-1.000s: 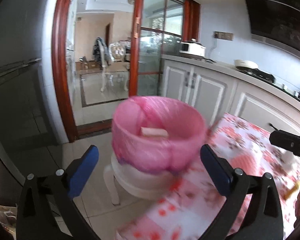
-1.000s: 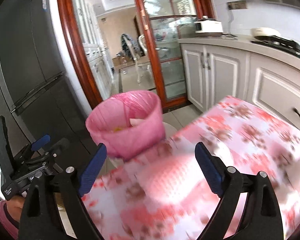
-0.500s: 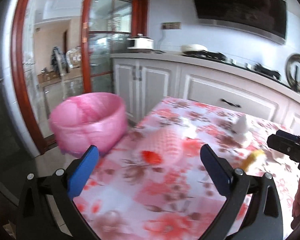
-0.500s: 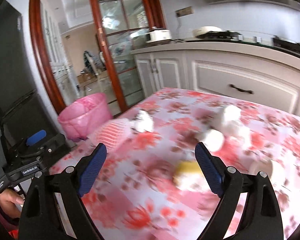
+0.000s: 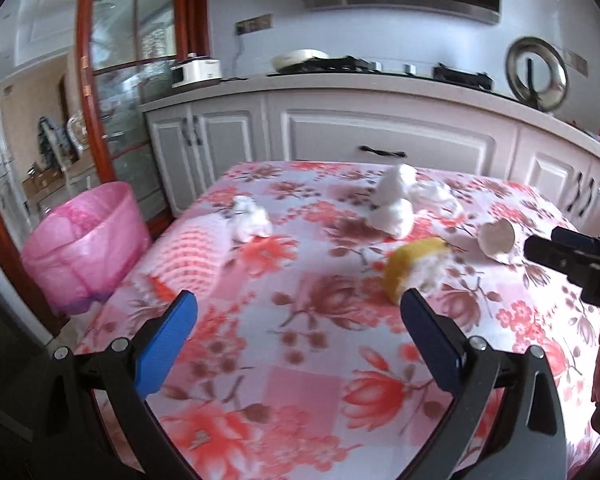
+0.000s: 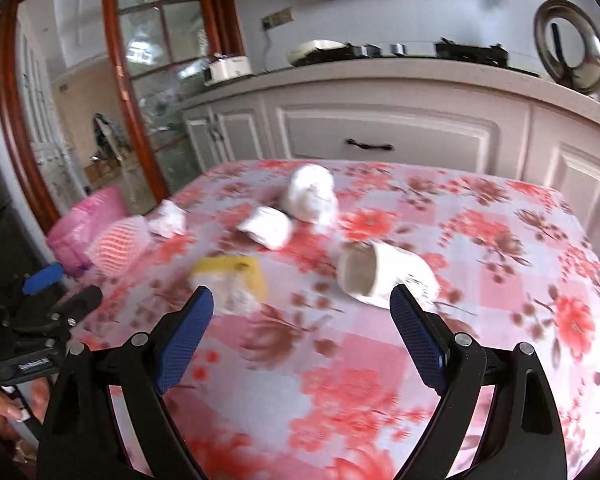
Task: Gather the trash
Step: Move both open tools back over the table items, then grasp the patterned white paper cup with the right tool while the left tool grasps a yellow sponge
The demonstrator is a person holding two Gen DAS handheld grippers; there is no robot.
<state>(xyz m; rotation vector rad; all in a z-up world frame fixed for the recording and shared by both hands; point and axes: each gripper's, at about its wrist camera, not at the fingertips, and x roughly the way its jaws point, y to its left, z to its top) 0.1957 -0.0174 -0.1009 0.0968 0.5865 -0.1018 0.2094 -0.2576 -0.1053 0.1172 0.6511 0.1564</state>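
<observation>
Where kitchen cabinets (image 5: 384, 140) stand behind, floral tablecloth (image 6: 500, 248) with seemingly crumpled tissues (image 5: 394, 204).

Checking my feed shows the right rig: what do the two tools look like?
Both match: the left tool and right tool have black forked frames with silver screws and textured blue finger pads. The left tool's body carries small white lettering in the right wrist view.

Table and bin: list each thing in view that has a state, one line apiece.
left gripper: open, empty, above the table.
right gripper: open, empty.
paper cup: tipped on its side, mouth toward the camera.
yellow sponge piece: lying loose on the tablecloth.
crumpled tissues: loose on the cloth.
pink-lined trash bin: open, beside the table.
</observation>
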